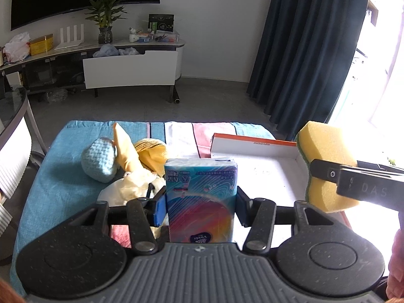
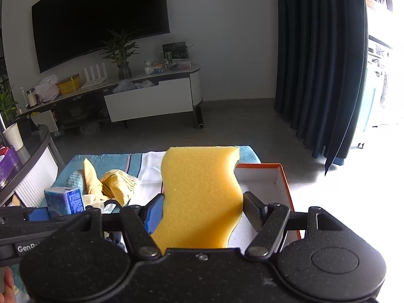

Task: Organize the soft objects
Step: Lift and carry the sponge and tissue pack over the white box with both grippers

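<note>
A dark TV (image 2: 101,20) hangs above a low TV stand (image 1: 131,69), whose top carries a potted plant (image 1: 105,17), a yellow box (image 1: 41,44) and a white router (image 1: 70,38). A navy curtain (image 1: 308,43) hangs at right.

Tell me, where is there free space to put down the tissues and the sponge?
The white floor of the orange-rimmed box looks bare. So does the striped cloth between box and pile. It is crowded at the left: knitted ball, yellow glove and cream cloth lie heaped together.
</note>
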Motion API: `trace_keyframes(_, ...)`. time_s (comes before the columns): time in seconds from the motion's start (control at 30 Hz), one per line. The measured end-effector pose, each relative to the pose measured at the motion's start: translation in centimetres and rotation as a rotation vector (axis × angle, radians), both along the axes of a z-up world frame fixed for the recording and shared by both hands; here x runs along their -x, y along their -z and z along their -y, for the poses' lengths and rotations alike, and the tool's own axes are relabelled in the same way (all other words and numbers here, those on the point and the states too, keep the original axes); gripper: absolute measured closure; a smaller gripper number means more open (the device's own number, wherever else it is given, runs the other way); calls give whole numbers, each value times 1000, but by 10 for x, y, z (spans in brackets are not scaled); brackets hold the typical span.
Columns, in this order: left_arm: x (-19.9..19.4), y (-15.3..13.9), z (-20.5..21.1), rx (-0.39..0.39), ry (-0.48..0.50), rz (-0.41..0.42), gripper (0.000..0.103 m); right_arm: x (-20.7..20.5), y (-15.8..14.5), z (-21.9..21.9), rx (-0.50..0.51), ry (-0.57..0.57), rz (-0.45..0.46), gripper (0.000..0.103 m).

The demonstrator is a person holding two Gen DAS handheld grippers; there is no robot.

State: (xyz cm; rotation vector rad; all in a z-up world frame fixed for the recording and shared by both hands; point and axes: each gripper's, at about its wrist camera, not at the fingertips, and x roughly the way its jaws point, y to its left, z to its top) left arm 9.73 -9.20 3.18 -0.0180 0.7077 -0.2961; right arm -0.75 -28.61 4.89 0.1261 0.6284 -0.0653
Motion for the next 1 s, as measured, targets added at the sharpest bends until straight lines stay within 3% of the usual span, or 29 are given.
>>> trace_keyframes(1.0, -24, 9, 35, 2, 52, -20, 49, -29, 13, 12, 31, 75, -17, 22)
